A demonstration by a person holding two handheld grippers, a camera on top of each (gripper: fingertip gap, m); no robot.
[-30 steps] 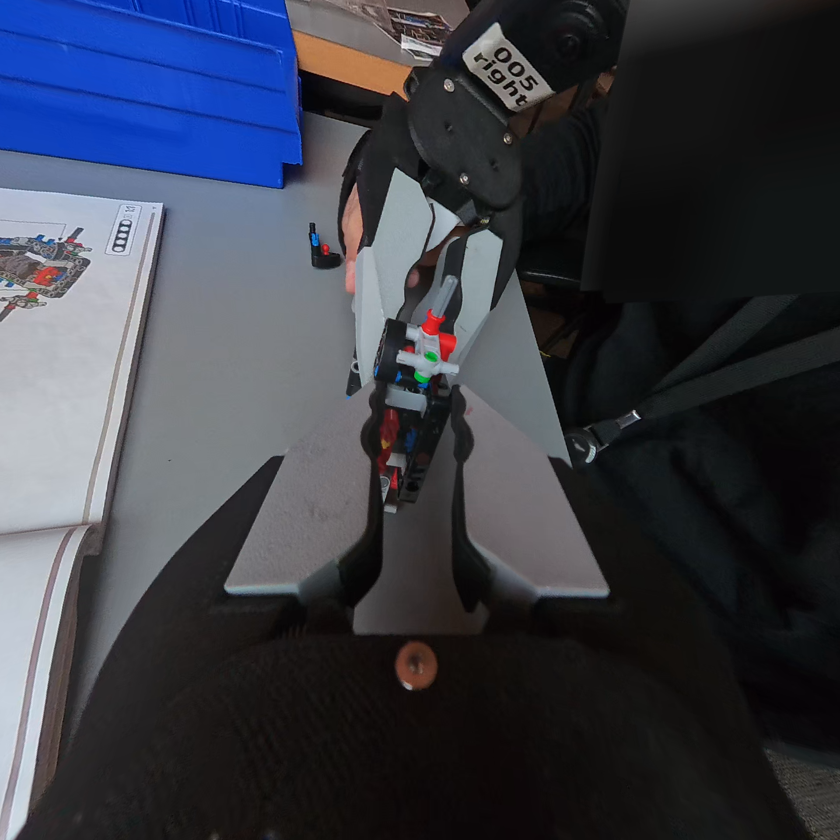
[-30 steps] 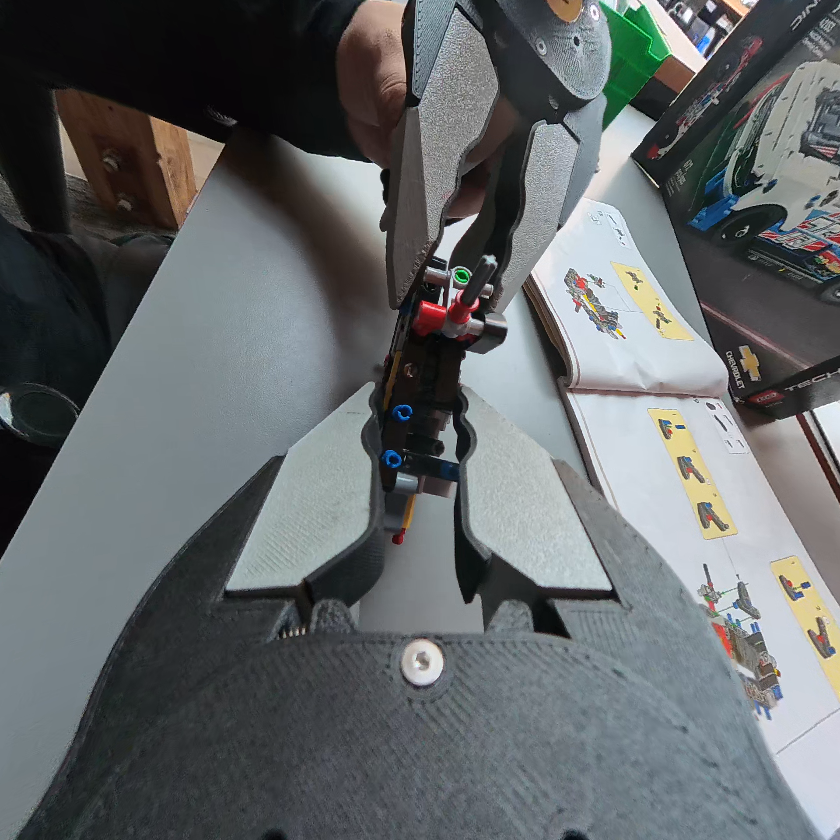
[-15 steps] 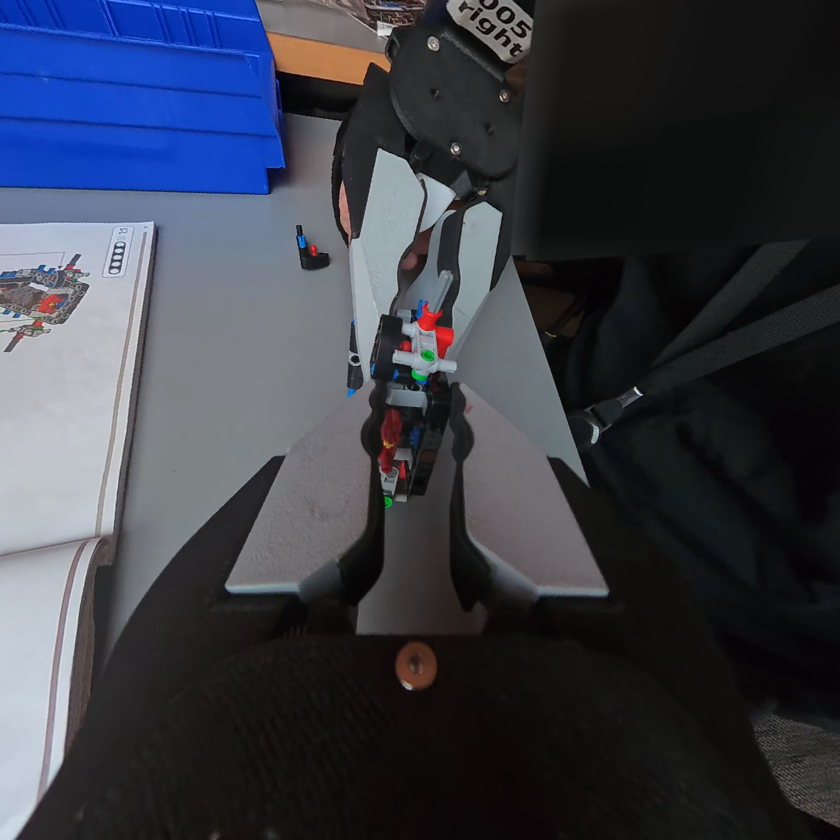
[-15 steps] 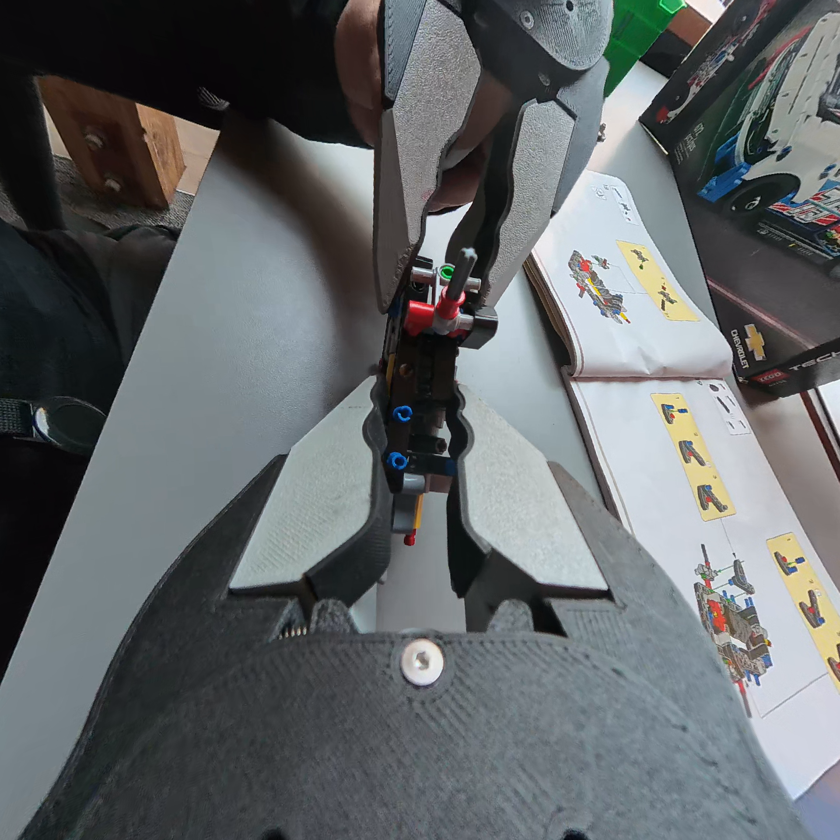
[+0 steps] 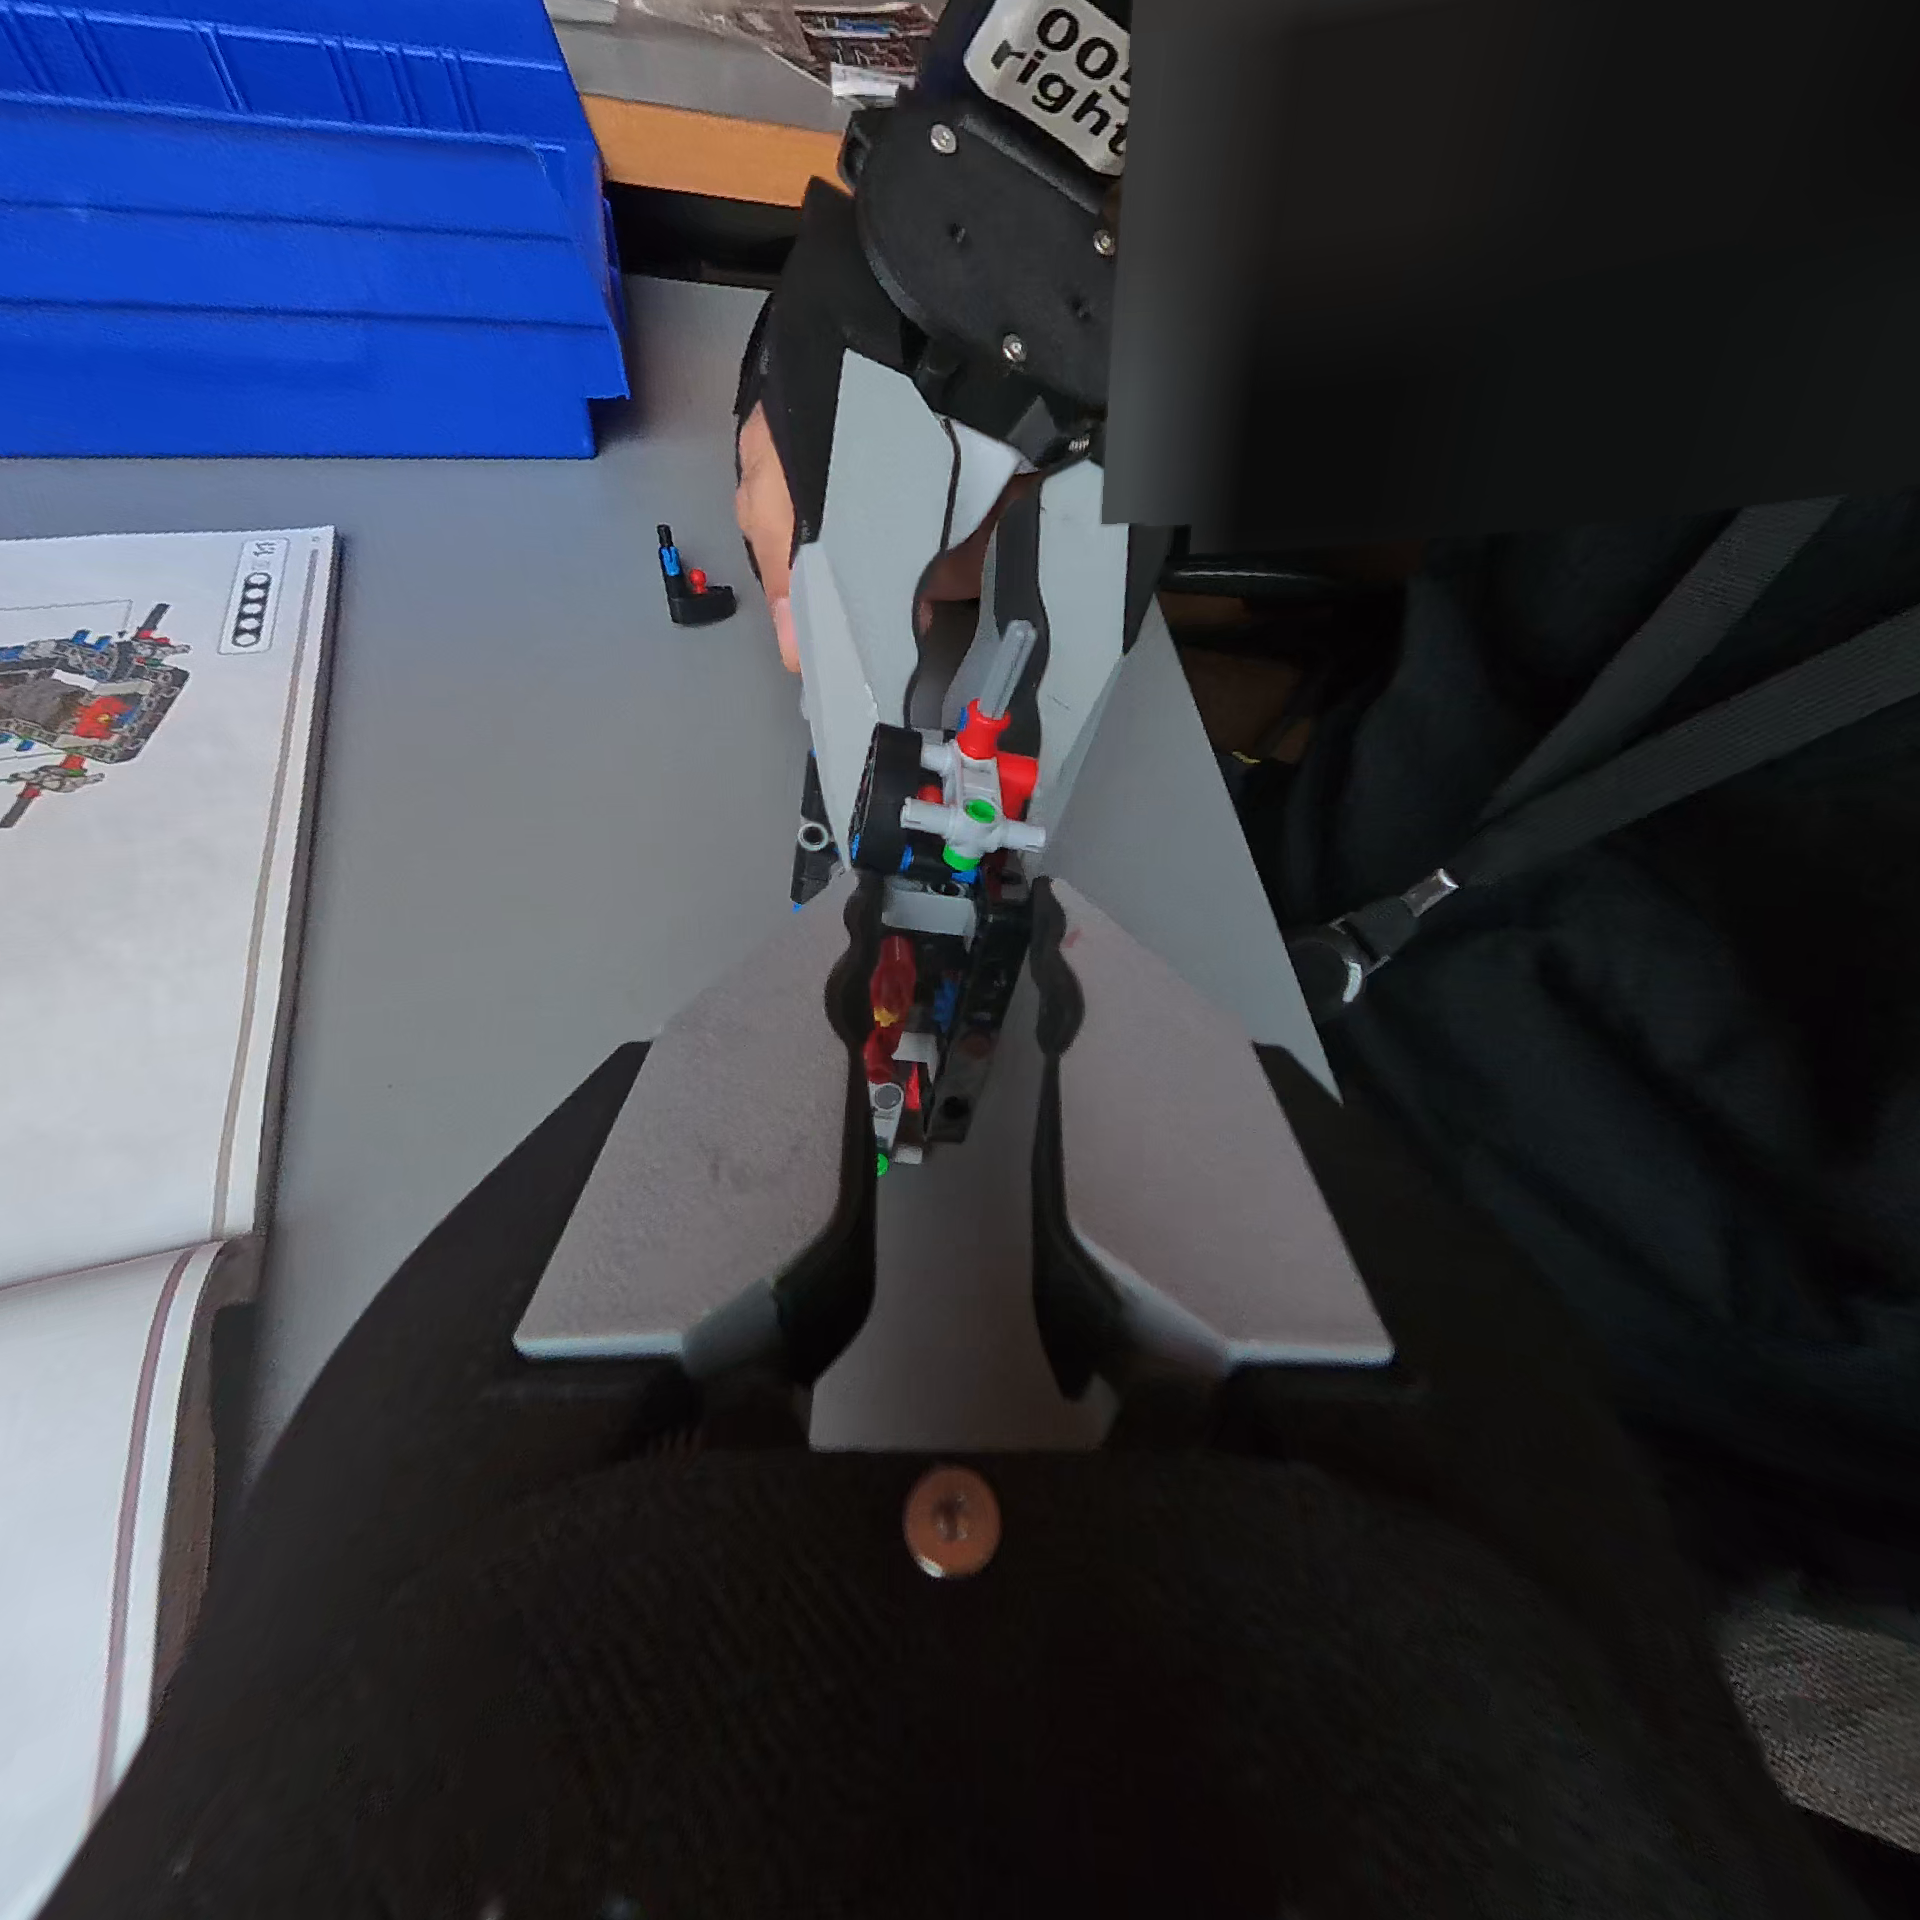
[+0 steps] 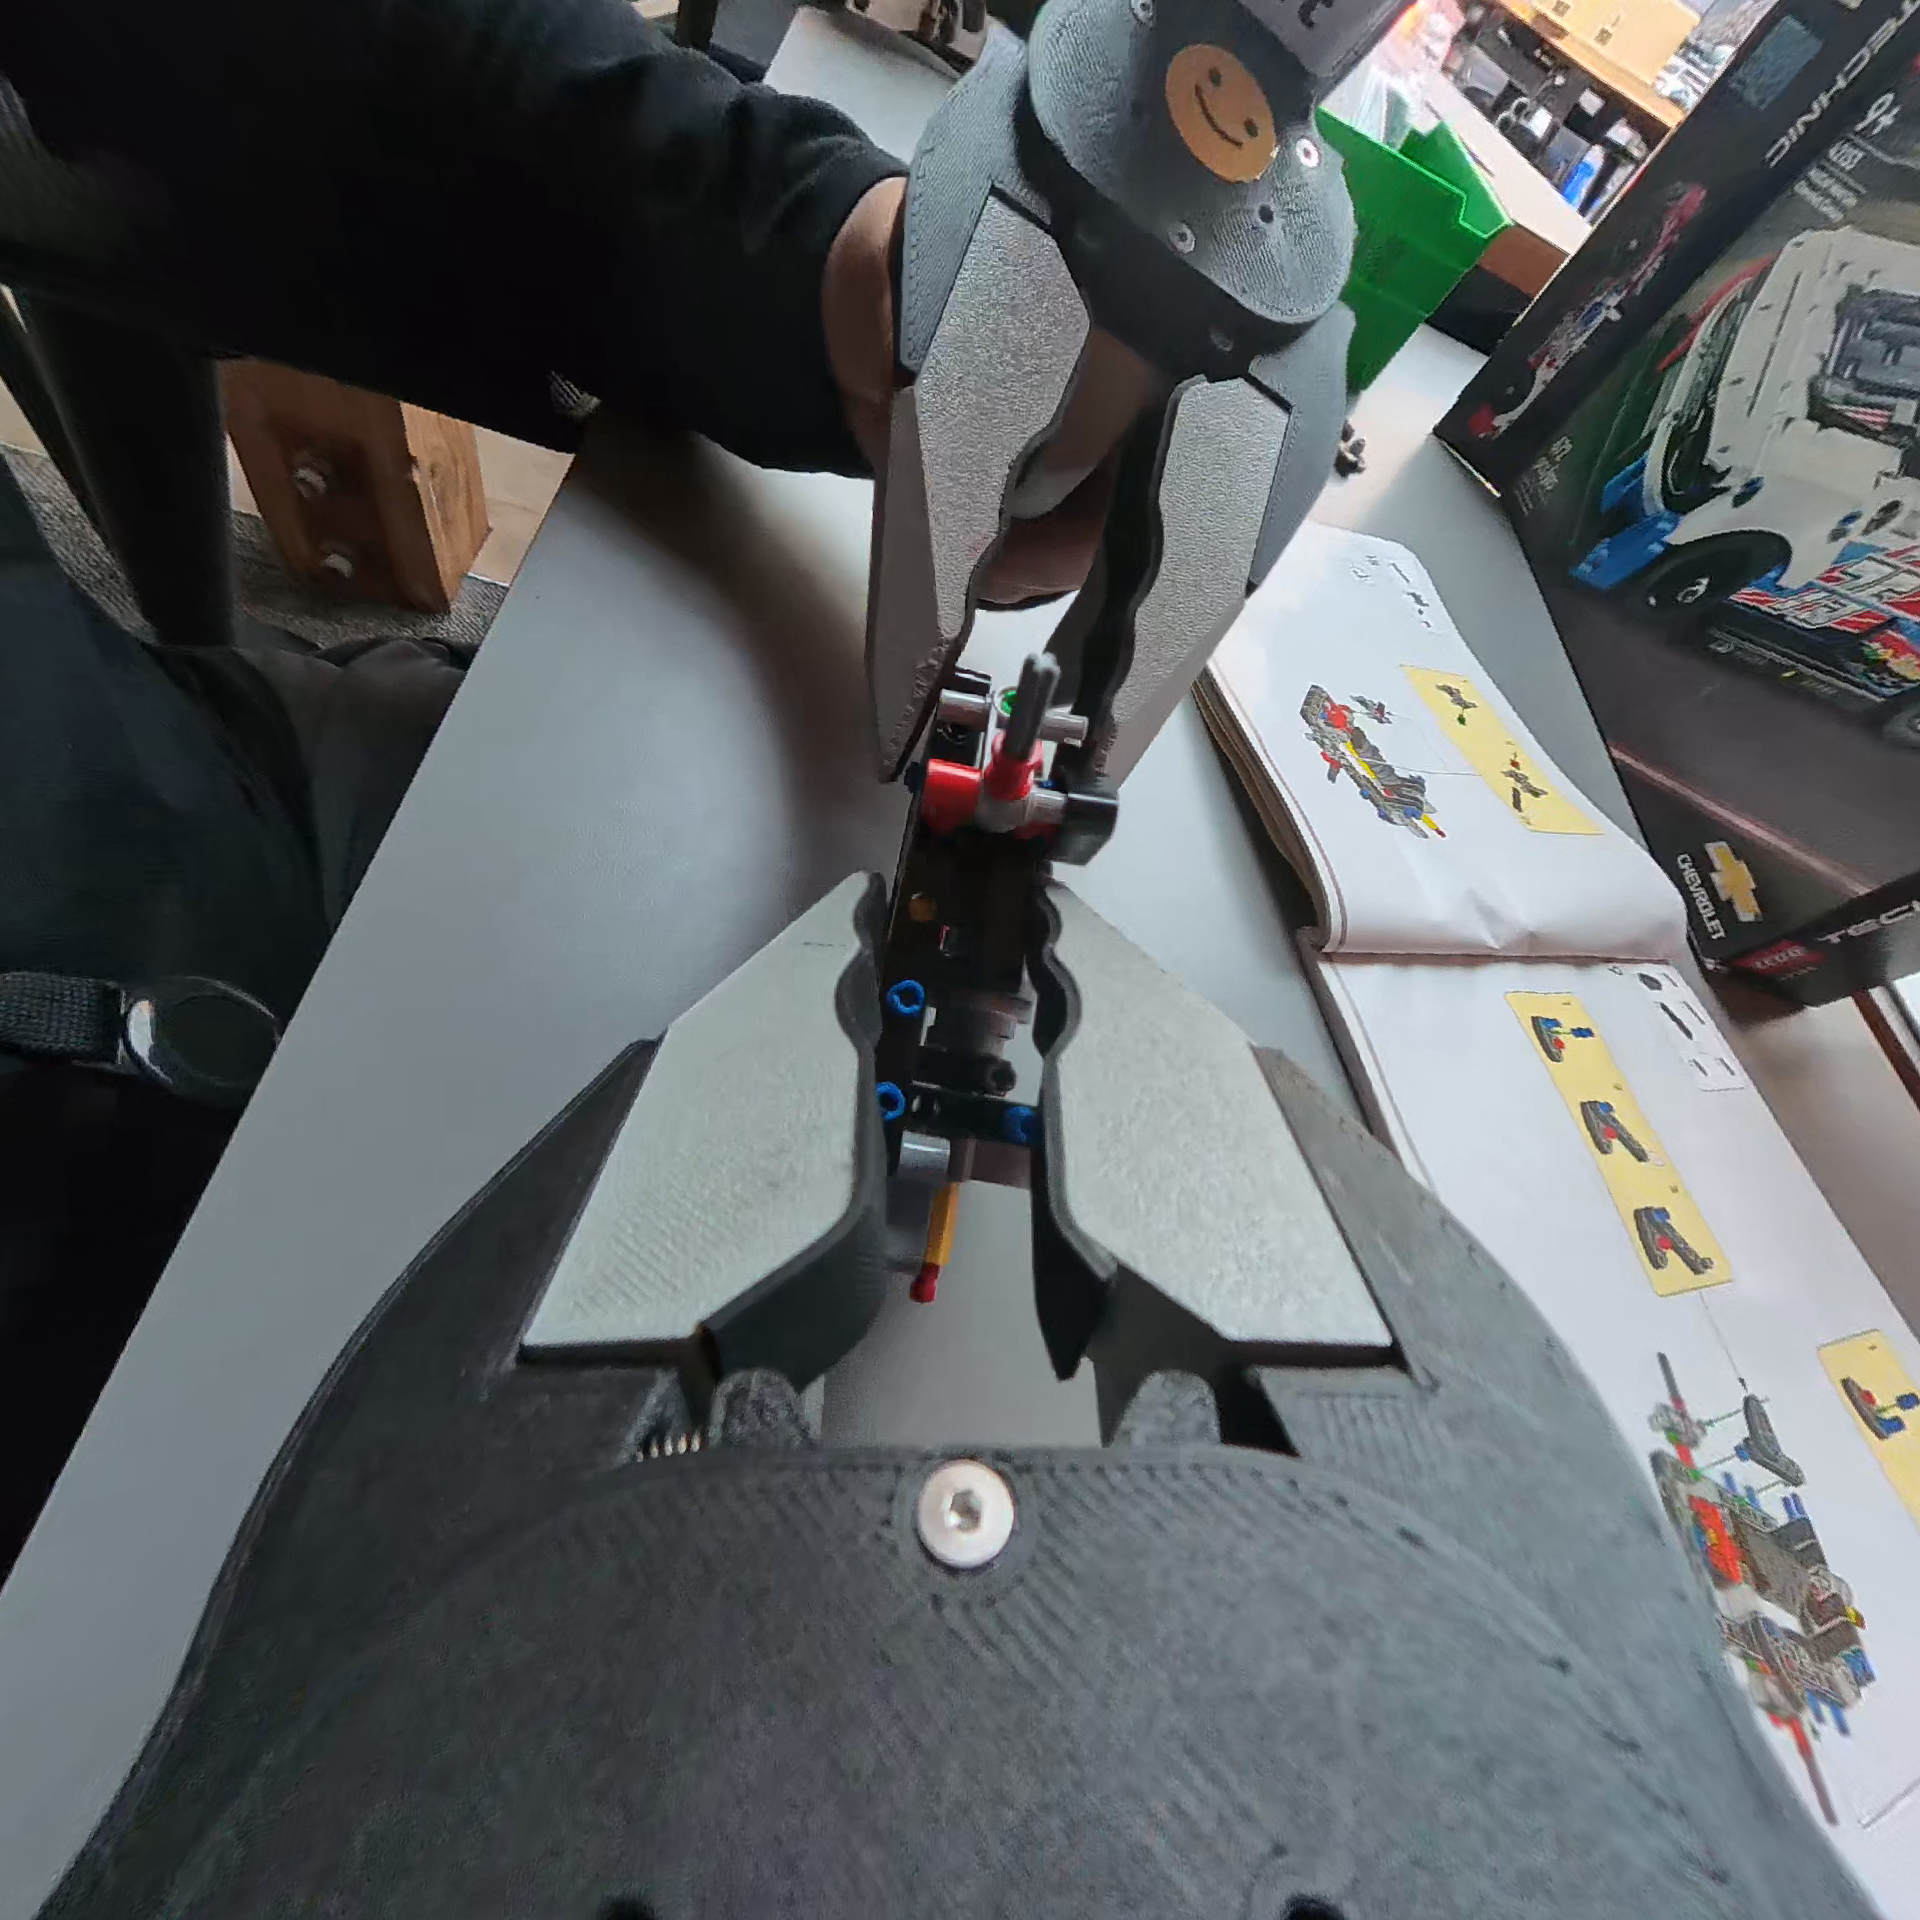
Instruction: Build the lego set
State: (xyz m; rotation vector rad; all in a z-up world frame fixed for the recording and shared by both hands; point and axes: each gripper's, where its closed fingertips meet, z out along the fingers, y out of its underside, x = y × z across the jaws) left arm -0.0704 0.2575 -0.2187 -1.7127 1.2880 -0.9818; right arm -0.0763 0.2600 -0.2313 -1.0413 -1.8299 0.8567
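Observation:
A small Lego assembly (image 5: 940, 997) of black beams with red, grey, blue and green parts is held above the grey table (image 5: 499, 831). A grey axle (image 5: 1006, 665) sticks out of its red top part. My left gripper (image 5: 945, 914) is shut on one end of it. My right gripper (image 6: 956, 904) is shut on the other end (image 6: 961, 997). The two grippers face each other tip to tip. The right gripper shows at the top of the left wrist view (image 5: 935, 821), and the left gripper at the top of the right wrist view (image 6: 997, 758). A hand in a black sleeve (image 6: 582, 239) holds the left gripper.
A small black angled piece (image 5: 694, 587) with blue and red pins lies on the table. An open instruction booklet (image 5: 125, 883) lies to one side and also shows in the right wrist view (image 6: 1507, 1039). Blue bins (image 5: 291, 239), a Lego box (image 6: 1745, 416) and a green bin (image 6: 1403, 218) stand farther back. My left and right fingertips are right by each other.
Both grippers stay shut on the assembly. The held pair has shifted slightly over the table, and the right wrist view now takes in more of the left gripper's body.

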